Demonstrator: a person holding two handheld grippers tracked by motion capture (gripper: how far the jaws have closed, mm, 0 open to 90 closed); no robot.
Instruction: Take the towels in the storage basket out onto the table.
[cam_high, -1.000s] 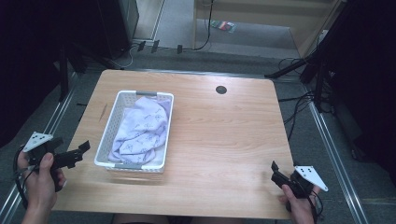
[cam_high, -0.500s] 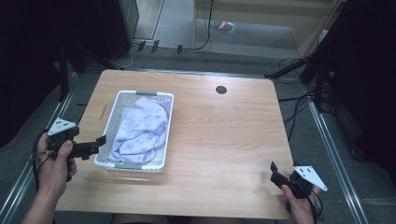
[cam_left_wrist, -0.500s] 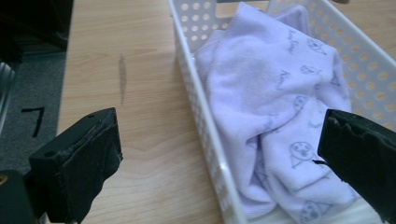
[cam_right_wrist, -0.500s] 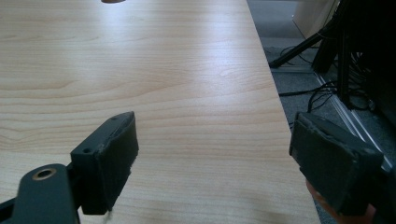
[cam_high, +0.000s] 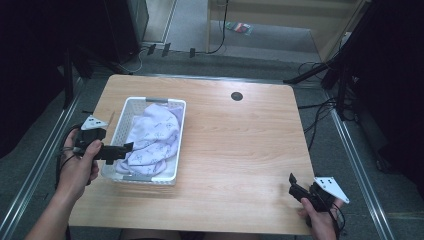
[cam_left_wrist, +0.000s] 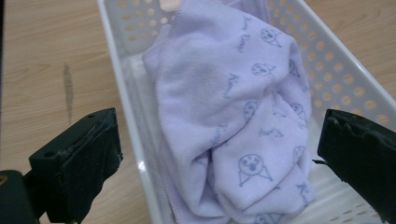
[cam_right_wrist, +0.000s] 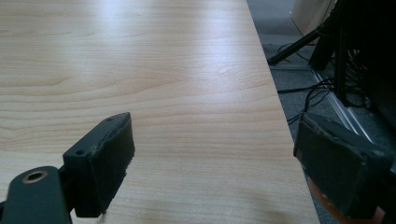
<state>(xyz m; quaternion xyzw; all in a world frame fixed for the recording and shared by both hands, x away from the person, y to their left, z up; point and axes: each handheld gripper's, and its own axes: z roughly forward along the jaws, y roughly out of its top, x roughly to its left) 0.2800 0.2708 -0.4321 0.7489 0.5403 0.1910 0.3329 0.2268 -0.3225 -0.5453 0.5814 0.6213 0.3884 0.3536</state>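
1. A white perforated plastic basket stands on the left part of the light wooden tabletop, its long side running away from the person.
2. Inside the basket lies a crumpled pale lilac towel printed with small cartoon faces; in the left gripper view the towel is bunched up against the basket's near wall and rises above its rim.
3. The left gripper, held in the person's left hand, reaches over the basket's left rim, with its tips at the edge of the towel.
4. Its jaws are spread wide: in the left gripper view the left gripper has one jaw outside the basket over the bare wood and the other over the far side, the towel between them and not gripped.
5. The right gripper rests low at the near right corner of the tabletop, well apart from the basket, held by the person's right hand.
6. In the right gripper view the right gripper has its jaws released and wide apart, holding nothing, over bare wood near the table's right edge.
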